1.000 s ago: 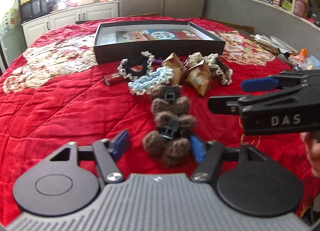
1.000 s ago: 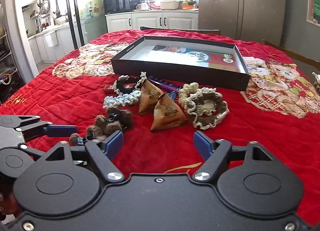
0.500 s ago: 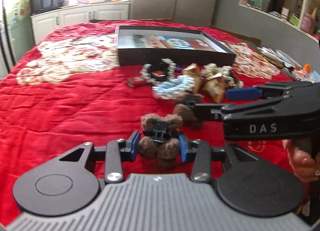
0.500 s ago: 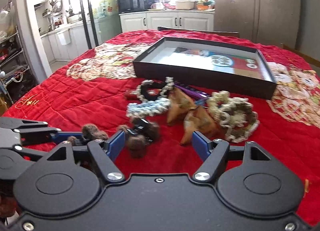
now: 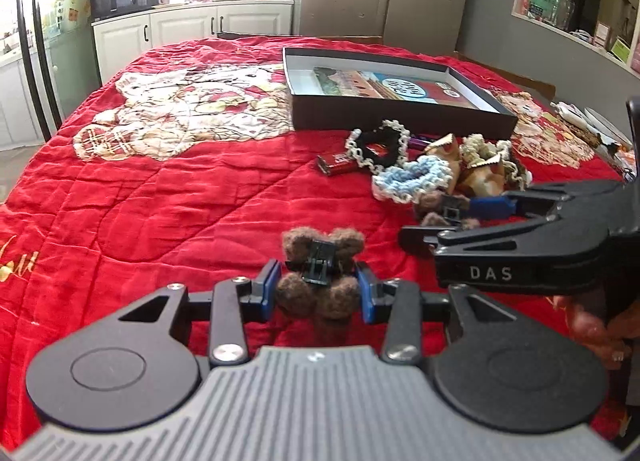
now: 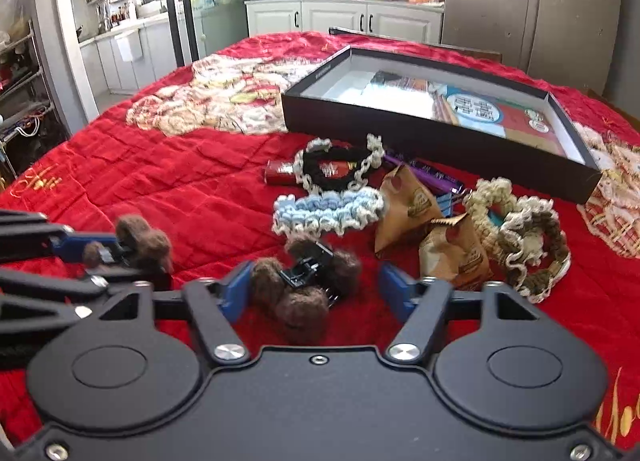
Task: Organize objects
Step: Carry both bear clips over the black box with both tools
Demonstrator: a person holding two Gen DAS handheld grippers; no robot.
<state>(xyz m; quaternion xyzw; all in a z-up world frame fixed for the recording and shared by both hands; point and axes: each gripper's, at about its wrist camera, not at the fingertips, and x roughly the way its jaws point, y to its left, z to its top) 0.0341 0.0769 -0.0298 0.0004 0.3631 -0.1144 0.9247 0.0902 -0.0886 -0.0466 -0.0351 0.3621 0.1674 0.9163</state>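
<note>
Both tongs sit low over the red quilt (image 5: pixel 160 201). Left tongs (image 5: pixel 318 291) are clamped on a brown fuzzy hair clip (image 5: pixel 320 277), their blue pads pressing its pom-poms from both sides; the clip looks raised a little off the quilt, though I cannot tell for sure. Right tongs (image 6: pixel 316 289) straddle a second brown fuzzy clip (image 6: pixel 306 281) that lies on the quilt. Their jaws have just been closing; the left pad is at the clip's fur while the right pad stands clear of it, so they do not grip it. A hand (image 5: pixel 592 325) shows at the right tongs' handle in the left view.

Beyond the second clip lies the pile, from left to right: a small red case (image 6: pixel 280 173) under a black scrunchie with a pale frilly edge (image 6: pixel 338 169), a blue and cream scrunchie (image 6: pixel 328 211) just in front, purple pens (image 6: pixel 424 175), two brown paper packets (image 6: pixel 432 233), and a beige scrunchie (image 6: pixel 520 233) touching the nearer packet. Behind them all sits an open black box (image 6: pixel 400 129) with printed sheets inside.
</note>
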